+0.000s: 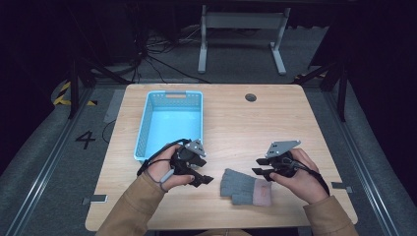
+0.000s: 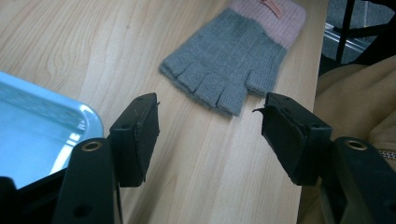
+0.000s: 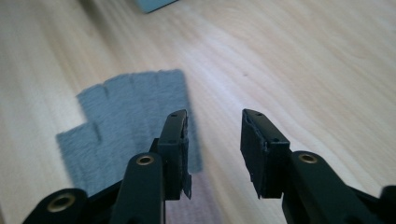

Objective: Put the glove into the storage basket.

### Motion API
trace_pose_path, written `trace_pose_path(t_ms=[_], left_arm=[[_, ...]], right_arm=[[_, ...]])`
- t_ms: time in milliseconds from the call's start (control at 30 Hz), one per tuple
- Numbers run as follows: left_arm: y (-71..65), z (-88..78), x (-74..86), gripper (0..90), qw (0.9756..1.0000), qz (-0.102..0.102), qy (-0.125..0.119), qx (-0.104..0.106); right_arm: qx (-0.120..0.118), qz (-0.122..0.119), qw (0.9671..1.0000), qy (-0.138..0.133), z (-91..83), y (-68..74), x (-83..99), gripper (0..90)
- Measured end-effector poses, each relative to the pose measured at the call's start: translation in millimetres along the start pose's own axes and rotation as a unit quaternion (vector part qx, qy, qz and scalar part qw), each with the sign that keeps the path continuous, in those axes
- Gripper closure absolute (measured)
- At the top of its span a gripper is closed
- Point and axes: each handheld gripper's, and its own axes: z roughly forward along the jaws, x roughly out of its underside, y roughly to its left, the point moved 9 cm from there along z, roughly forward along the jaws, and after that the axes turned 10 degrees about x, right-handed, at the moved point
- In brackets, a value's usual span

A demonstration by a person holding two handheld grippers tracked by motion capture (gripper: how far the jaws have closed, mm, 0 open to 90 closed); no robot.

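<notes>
here glove flat on table between left gripper and right gripper; both parted, empty, basket beyond

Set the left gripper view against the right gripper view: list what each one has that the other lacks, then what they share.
Left gripper view alone: the glove's pink cuff with its small label, a broad stretch of the blue basket, and a tan sleeve at the right edge.
Right gripper view alone: the right gripper, jaws apart, over the glove's edge.
Both: the grey fingerless glove lying flat on the wooden table.
</notes>
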Motion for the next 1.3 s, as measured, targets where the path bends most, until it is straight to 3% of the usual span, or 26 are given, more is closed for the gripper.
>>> trace_pose_path(t_ms=[100,267,533,600,733,767,1100,1300], left_arm=[[-1.1,2.1,-1.8,37.6,1.0000,0.001,-0.002,0.000],[-3.9,8.8,-4.3,37.4,1.0000,0.007,0.000,0.003],[-7.2,18.0,-9.5,37.4,0.9998,0.013,-0.006,0.011],[-9.3,20.7,-11.3,37.4,0.9998,0.010,-0.012,0.016],[-10.7,23.6,-17.9,36.3,0.9997,0.006,-0.024,0.008],[-11.5,25.5,-20.1,36.3,0.9996,0.006,-0.029,0.005],[-14.3,54.1,-24.7,30.0,0.9993,0.005,-0.033,0.016],[-17.3,66.6,-27.0,30.2,0.9989,0.011,-0.038,0.025]], right_arm=[[0.005,0.015,0.9999,-0.004,-2.5,-4.9,0.1,61.8],[0.034,0.058,0.9974,-0.025,-12.0,-23.9,0.2,60.6],[0.048,0.088,0.9947,-0.025,-18.9,-42.0,9.3,60.0],[0.057,0.114,0.9915,-0.026,-19.8,-51.7,12.7,59.6],[0.062,0.128,0.9895,-0.026,-20.3,-58.2,17.1,59.2],[0.065,0.142,0.9874,-0.026,-20.9,-63.1,21.8,58.9],[0.076,0.168,0.9826,-0.025,-18.6,-83.5,30.7,57.8],[0.077,0.174,0.9815,-0.020,-15.9,-84.4,34.0,56.5]])
